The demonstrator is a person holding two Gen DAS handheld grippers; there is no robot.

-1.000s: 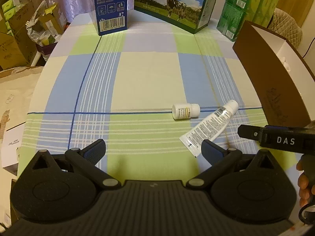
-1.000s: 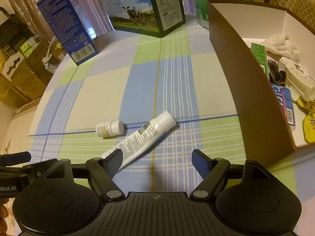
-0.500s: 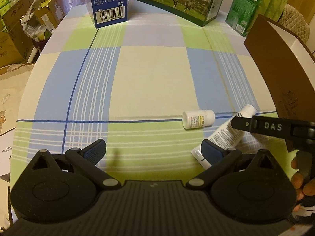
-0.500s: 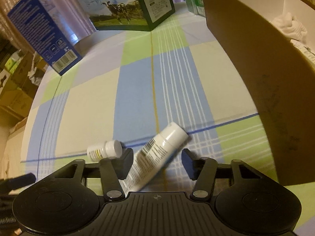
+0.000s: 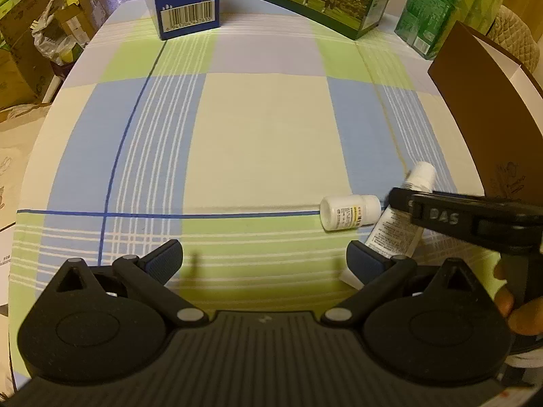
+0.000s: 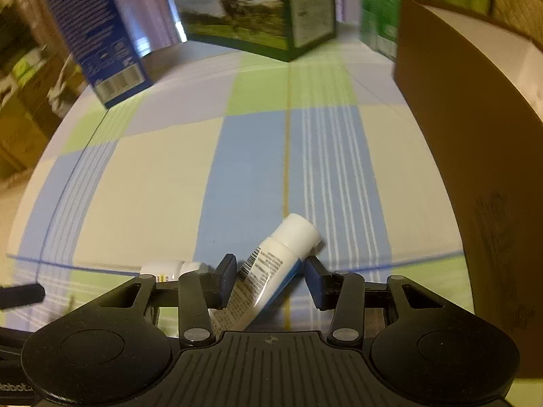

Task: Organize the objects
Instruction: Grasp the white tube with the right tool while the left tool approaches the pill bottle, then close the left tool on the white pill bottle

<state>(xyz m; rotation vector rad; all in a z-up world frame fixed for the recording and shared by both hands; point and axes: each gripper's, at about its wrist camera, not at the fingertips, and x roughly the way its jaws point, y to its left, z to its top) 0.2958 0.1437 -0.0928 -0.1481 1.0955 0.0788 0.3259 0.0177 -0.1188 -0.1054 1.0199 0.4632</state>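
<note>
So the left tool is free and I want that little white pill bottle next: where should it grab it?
Grip the small white bottle across its labelled body, coming down from above. It lies on its side on the tablecloth, cap pointing right toward the tube, so fingers should close front and back across the round barrel. The left tool is open.

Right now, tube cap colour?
White cap on the tube; clearest in the right wrist view.

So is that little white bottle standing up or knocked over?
Knocked over. The little white bottle lies on its side on the checked tablecloth, its cap pointing toward the tube.
</note>
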